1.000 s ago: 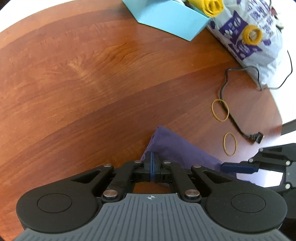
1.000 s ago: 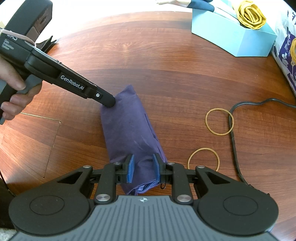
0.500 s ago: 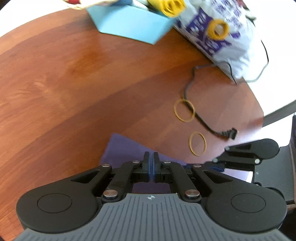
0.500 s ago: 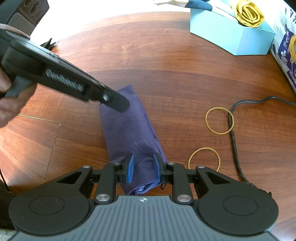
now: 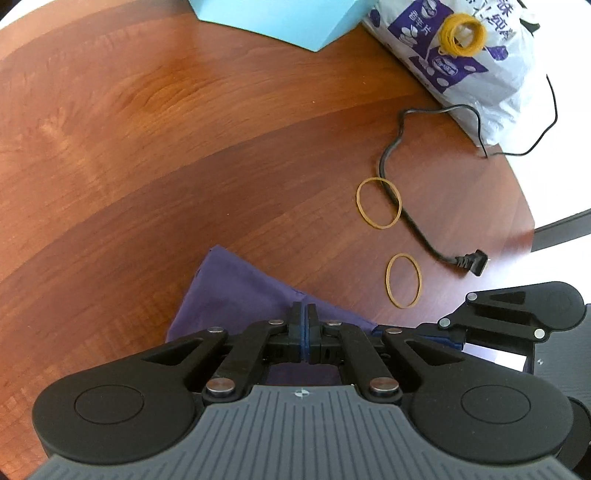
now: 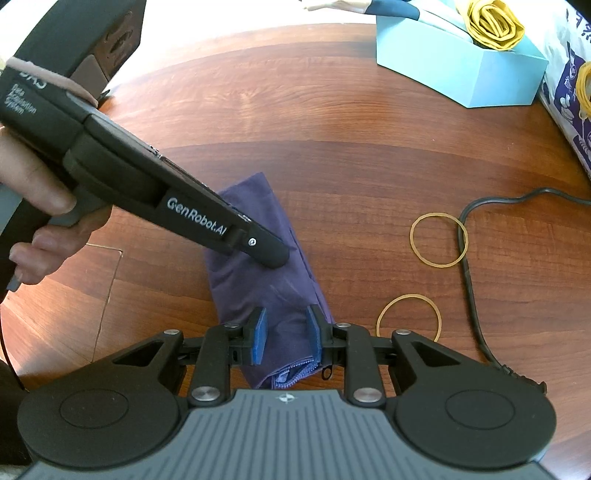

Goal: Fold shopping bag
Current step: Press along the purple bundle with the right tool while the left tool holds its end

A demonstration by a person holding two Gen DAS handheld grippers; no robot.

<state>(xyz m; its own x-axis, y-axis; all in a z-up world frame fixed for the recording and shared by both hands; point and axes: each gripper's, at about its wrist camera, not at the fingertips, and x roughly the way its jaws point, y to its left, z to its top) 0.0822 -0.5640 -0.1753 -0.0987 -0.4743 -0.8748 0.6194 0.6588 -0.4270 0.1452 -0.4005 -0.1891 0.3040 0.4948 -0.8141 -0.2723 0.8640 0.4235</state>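
A purple shopping bag [image 6: 255,288] lies folded into a narrow strip on the wooden table [image 6: 332,122]. My right gripper [image 6: 285,328] holds its near end, the blue pads pressing bunched fabric from both sides just ahead of the zipper. My left gripper [image 6: 277,260] comes in from the left, held by a hand [image 6: 33,192]. It is shut, with nothing between its fingers, and its tip rests on the middle of the bag. In the left wrist view the shut fingertips [image 5: 305,314] sit over the bag [image 5: 236,291], with the right gripper [image 5: 406,332] at the lower right.
Two yellow rubber bands [image 6: 411,236] [image 6: 408,295] and a black cable [image 6: 467,273] lie right of the bag. A light blue box [image 6: 454,70] holding a rolled yellow bag [image 6: 491,22] stands at the back right. Beside it is a white-and-purple plastic bag [image 5: 461,62]. The table's edge curves close on the right.
My shut left gripper has slid along the bag from its far end to its middle, nearer the right gripper. The right gripper and the bag have stayed put.
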